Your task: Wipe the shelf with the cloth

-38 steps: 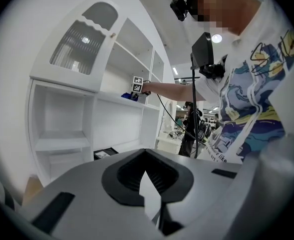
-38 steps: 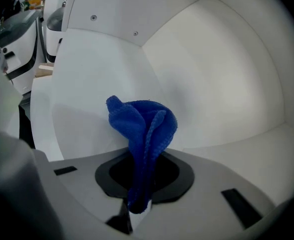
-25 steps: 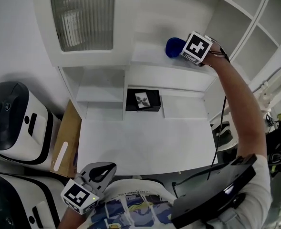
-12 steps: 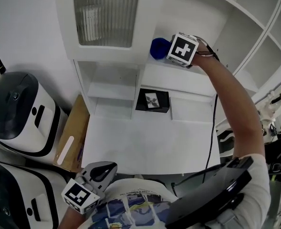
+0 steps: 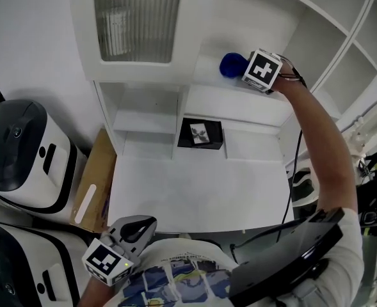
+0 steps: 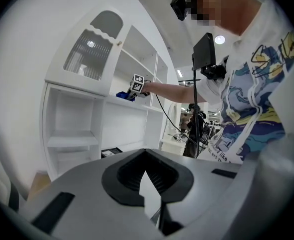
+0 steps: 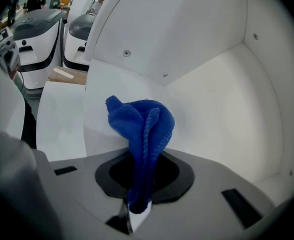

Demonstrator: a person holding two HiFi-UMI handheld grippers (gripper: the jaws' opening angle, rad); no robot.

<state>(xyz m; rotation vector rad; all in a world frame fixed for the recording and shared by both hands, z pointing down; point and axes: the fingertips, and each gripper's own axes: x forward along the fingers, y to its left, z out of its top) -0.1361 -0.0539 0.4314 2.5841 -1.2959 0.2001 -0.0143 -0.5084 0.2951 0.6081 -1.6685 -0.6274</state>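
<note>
Cloth (image 7: 139, 124), bunched in the tightly closed right gripper (image 7: 137, 206), sits on the shelf (image 7: 226, 114), slid toward 3 o'clock off the side wall (image 7: 186, 34), bare board beyond; left gripper (image 6: 147, 181) closed, empty.

White printed T-shirt, grey grippers with marker cubes.

The person wears a white short-sleeved T-shirt (image 5: 175, 280) printed in blue and yellow, with black lettering visible in the left gripper view. The left gripper (image 5: 139, 228) and right gripper (image 7: 138, 186) have smooth grey bodies with ribbed black pads inside the jaws. Each carries a white cube, the left cube (image 5: 106, 262) and the right cube (image 5: 263, 70), bearing black square markers. A thin black cable (image 5: 297, 165) runs from the right gripper to a flat black box (image 5: 284, 261) by the shoulder.
</note>
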